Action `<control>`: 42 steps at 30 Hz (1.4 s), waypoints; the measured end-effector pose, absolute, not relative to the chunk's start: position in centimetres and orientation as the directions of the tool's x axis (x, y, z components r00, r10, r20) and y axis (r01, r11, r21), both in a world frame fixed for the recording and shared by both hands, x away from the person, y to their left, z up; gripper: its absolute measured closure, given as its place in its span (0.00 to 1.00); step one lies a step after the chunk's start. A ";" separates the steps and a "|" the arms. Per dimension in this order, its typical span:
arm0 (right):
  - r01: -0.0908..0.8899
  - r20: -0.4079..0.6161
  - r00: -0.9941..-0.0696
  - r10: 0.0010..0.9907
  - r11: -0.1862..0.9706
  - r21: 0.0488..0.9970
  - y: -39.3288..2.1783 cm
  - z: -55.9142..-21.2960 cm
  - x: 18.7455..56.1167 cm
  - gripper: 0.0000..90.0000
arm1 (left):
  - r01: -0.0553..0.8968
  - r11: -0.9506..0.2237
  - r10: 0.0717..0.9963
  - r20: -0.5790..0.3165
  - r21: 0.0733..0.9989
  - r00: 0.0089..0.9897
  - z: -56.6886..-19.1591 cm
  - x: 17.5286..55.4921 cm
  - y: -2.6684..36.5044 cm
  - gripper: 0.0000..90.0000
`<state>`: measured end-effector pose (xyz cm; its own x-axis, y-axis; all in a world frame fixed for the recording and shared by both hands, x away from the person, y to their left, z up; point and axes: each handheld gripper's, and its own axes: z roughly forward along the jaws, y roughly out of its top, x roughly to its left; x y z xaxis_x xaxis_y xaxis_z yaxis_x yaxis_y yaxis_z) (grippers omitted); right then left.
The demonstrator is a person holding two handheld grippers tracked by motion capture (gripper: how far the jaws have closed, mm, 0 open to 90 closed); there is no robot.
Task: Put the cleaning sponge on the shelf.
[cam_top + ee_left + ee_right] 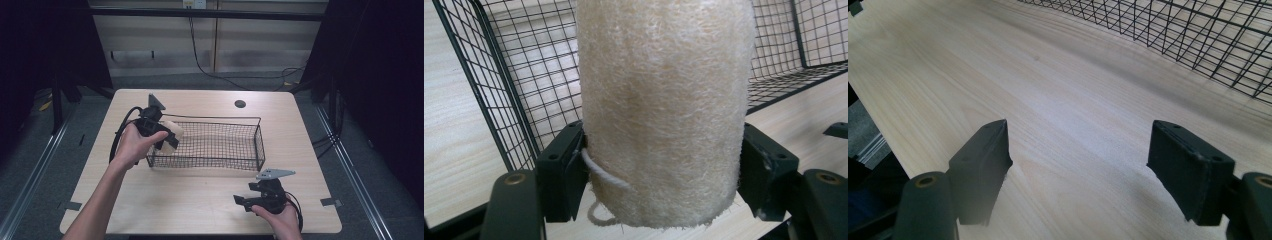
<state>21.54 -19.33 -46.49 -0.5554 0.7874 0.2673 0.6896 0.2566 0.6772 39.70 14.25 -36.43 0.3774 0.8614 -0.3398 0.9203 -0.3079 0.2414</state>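
Loofah [663, 110], pale and fibrous, sat clamped in your left gripper [159, 131] at wire basket's [260, 142] near-left corner, probably just above rim. Lift done; lowering inside and letting go remained. Your right gripper [1079, 165] hung jaws apart, nothing between, over table [948, 75].

Light wood table [200, 200] w/ rounded corners fills mid frame; dark round hole [240, 104] near its far edge, upper centre. Black cables [210, 70] trail over the grey floor [150, 80] at top. Bits of tape [331, 202] lower right and lower left.
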 end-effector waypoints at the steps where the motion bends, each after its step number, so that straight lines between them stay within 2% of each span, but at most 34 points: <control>1: 0.690 0.267 -0.555 0.787 0.257 0.677 -19.3 -46.5 21.5 0.27 | 0.920 -0.308 0.861 -0.340 0.241 0.377 -36.4 39.7 14.3 0.34; 17: 0.692 0.270 -0.553 0.789 0.255 0.675 -19.3 -46.5 21.5 0.27 | 0.940 -0.267 0.895 -0.307 0.212 0.323 -37.9 40.4 14.2 0.34; 42: 0.694 0.274 -0.553 0.787 0.253 0.674 -19.4 -46.5 21.6 0.27 | 0.954 -0.249 0.915 -0.283 0.169 0.289 -39.6 40.9 13.9 0.34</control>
